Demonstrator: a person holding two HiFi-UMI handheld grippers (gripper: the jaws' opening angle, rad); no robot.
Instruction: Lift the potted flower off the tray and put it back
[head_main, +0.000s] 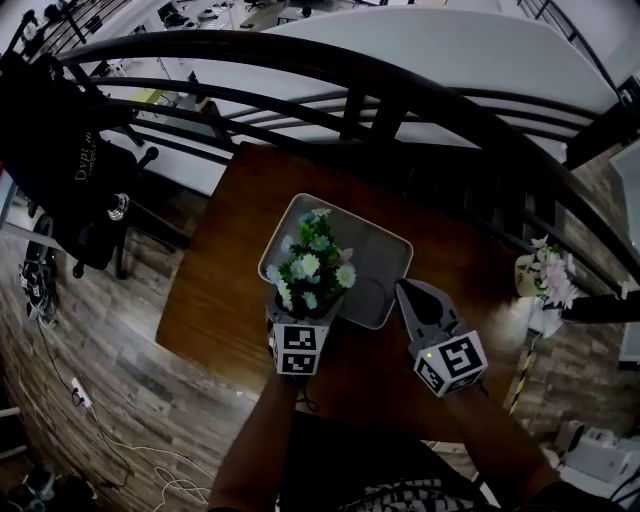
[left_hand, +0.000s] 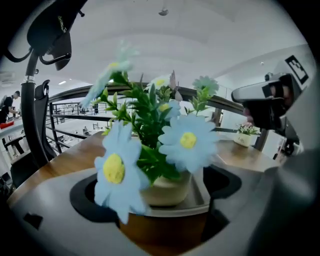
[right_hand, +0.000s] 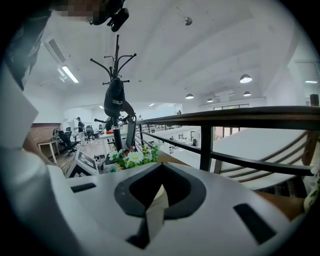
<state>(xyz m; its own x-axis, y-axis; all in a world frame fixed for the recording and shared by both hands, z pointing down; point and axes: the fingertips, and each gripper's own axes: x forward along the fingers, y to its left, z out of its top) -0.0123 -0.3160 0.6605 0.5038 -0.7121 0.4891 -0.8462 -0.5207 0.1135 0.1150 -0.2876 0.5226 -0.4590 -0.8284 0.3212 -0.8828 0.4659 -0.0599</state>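
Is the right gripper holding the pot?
No, the right gripper has its jaws closed on nothing, while the pot stands on the tray between the open jaws of the left gripper.

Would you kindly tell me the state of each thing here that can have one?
potted flower: upright, standing on the tray's near corner, not lifted.
tray: lying flat on the table.
left gripper: open, straddling the potted flower.
right gripper: shut, empty, tip at the tray's near edge.
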